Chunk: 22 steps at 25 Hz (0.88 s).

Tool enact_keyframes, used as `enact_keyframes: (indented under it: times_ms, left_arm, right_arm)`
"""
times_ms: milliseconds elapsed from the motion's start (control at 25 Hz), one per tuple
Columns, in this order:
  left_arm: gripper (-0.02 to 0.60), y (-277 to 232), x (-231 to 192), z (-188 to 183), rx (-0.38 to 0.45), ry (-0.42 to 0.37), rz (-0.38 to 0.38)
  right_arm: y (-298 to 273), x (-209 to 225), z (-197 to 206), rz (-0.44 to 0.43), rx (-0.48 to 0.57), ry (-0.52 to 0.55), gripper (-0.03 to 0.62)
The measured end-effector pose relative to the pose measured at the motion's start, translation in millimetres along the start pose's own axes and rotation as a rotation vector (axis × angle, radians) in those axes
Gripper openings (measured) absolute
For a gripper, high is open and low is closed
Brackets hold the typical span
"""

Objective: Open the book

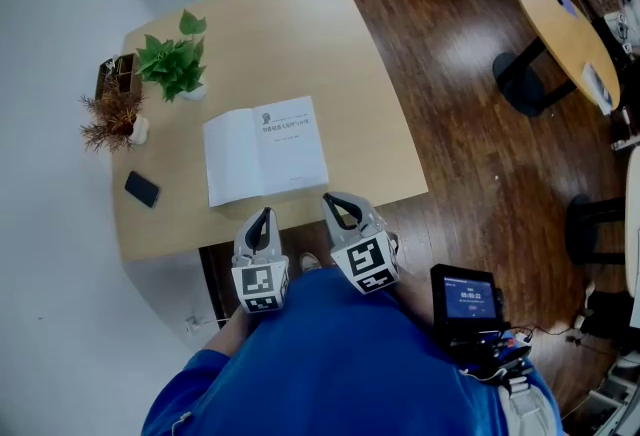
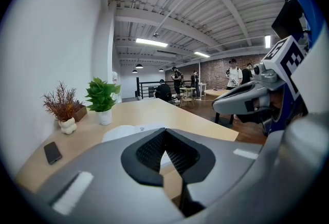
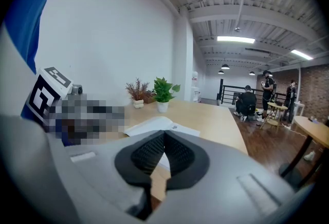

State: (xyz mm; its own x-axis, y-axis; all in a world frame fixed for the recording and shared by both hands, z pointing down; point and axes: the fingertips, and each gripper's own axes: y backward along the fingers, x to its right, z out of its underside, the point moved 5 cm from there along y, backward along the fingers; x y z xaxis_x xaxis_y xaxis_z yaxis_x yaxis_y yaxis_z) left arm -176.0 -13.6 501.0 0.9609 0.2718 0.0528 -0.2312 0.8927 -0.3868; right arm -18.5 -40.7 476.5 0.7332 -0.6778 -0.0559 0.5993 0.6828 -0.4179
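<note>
Closest to me is my blue shirt (image 1: pixel 330 354), and at my right side there is a black device with a lit screen (image 1: pixel 468 296). I hold both grippers side by side just in front of my body, over the near edge of the table (image 1: pixel 380 144), pointing forward and somewhat down. My left gripper (image 1: pixel 265 213) has its jaws together at the tips with nothing between them. My right gripper (image 1: pixel 333 198) is closed the same way and is also empty. Neither one touches anything on the table.

Just past the two tips lies the book (image 1: pixel 265 149), flat on the light wooden tabletop. It shows two white pages with a fold down the middle. The left page is blank and the right one carries a few lines of print too small for me to read. To the left of the book, near the table's left edge, a dark phone (image 1: pixel 141 188) lies flat.

Further back on the left stands a small white vase of dried reddish twigs (image 1: pixel 112 116). Beside it is a green plant (image 1: pixel 175 62) in a white pot, with a dark box (image 1: pixel 112 74) behind the twigs.

Beyond the table the dark wooden floor (image 1: pixel 470 154) runs to a round table (image 1: pixel 560 19) on the right. Far off, several people (image 2: pixel 177 81) are gathered by a railing.
</note>
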Motion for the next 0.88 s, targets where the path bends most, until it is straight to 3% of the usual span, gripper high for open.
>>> enact_keyframes:
  times_ms: [880]
  left_arm:
    - [0.008, 4.8, -9.3, 5.2, -0.016, 0.003, -0.012]
  right_arm:
    - [-1.8, -6.3, -3.7, -0.007, -0.014, 0.01, 0.003]
